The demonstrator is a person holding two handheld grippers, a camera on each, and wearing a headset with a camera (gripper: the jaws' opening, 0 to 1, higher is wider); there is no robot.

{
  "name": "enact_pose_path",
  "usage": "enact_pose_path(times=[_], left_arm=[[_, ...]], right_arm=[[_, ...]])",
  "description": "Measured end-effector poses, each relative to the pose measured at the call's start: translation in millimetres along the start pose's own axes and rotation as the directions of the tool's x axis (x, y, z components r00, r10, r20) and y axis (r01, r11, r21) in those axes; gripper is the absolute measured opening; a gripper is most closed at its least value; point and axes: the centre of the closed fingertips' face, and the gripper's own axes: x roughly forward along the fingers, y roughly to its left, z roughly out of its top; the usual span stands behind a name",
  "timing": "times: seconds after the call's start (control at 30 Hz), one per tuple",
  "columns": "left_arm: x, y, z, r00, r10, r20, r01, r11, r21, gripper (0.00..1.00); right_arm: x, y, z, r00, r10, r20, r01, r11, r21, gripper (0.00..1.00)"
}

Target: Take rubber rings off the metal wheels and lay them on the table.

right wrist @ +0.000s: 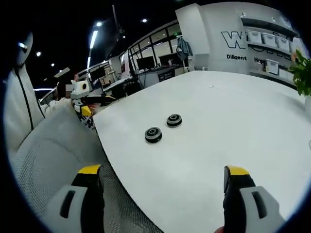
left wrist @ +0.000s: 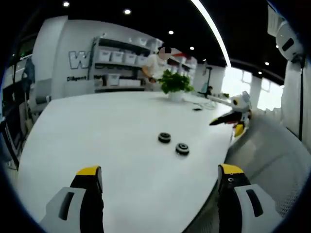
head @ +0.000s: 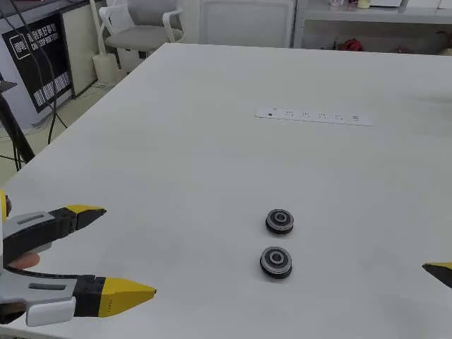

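Two small metal wheels with black rubber rings lie flat on the white table (head: 212, 141): a far wheel (head: 280, 221) and a near wheel (head: 275, 262). They appear in the left gripper view as far wheel (left wrist: 164, 138) and near wheel (left wrist: 182, 149), and in the right gripper view as far wheel (right wrist: 174, 120) and near wheel (right wrist: 153, 135). My left gripper (head: 120, 251) stands open at the table's near left, well apart from the wheels. My right gripper (head: 439, 272) pokes in at the right edge; in its own view the right gripper (right wrist: 158, 174) is open and holds nothing.
A white power strip (head: 313, 116) lies across the table beyond the wheels. An office chair (head: 141, 28) stands past the far left corner. A potted plant (left wrist: 174, 83) sits on the table's far end, and shelving with a person lies behind it.
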Motion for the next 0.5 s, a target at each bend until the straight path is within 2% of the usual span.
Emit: enact_pose_path(times=[0.1,0.2,0.37,0.5], left_arm=[[-0.9,1.5,-2.5,0.9999,-0.001,0.011,0.001,1.000,-0.010,1.00],[-0.9,3.0,-8.2,1.0000,-0.001,-0.003,0.001,1.000,-0.020,1.00],[-2.0,6.1,-4.9,0.9995,0.013,0.029,-0.012,0.999,-0.031,1.00],[-1.9,4.8,-5.5,0.9998,0.008,0.020,-0.007,1.000,-0.020,1.00]], right_arm=[[1.4,-0.5,-1.3,0.9999,-0.003,-0.011,0.003,1.000,-0.006,1.00],[1.0,1.8,0.4,0.9999,-0.006,-0.009,0.006,1.000,-0.003,1.00],[0.8,2.0,-5.2,0.9996,-0.009,-0.028,0.009,1.000,-0.006,1.00],[0.7,3.4,-4.6,0.9998,-0.004,-0.021,0.004,1.000,0.005,1.00]])
